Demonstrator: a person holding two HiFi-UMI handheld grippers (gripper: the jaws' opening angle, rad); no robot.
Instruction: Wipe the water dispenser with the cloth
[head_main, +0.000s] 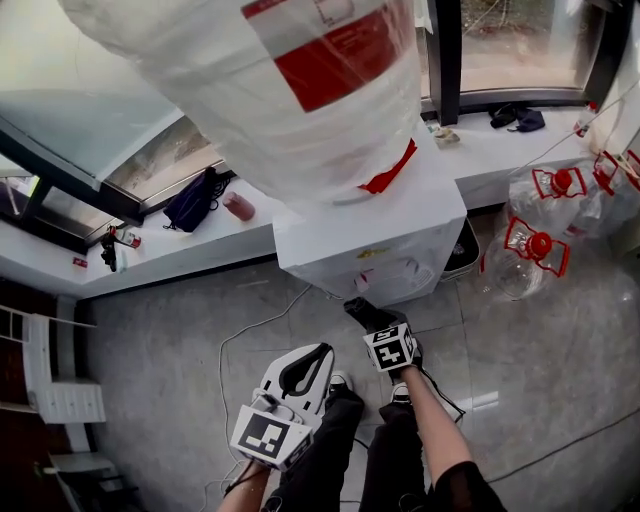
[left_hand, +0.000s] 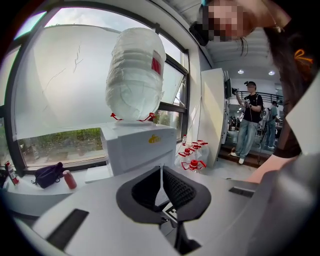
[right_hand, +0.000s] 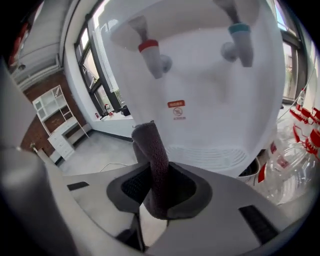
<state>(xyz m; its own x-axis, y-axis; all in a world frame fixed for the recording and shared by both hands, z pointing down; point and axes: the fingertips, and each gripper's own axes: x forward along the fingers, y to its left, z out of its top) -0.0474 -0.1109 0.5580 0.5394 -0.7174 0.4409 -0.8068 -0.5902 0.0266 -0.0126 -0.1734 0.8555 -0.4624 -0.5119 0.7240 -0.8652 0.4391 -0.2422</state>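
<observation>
Right hand-held gripper (right_hand: 159, 192): clamped dark-grey terry cloth (right_hand: 154, 150) | left hand-held gripper (left_hand: 161, 185): jaws met, empty | white boxy water dispenser (right_hand: 210, 110): stood at floor's (head_main: 170, 340) window edge | step: approach, judged; next: cloth against front.

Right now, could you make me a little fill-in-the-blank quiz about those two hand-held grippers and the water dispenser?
The right gripper is ____ on the dark cloth.
The left gripper, its jaws together, holds ____.
The front of the water dispenser shows ____ taps.
Missing words: shut; nothing; two.
</observation>
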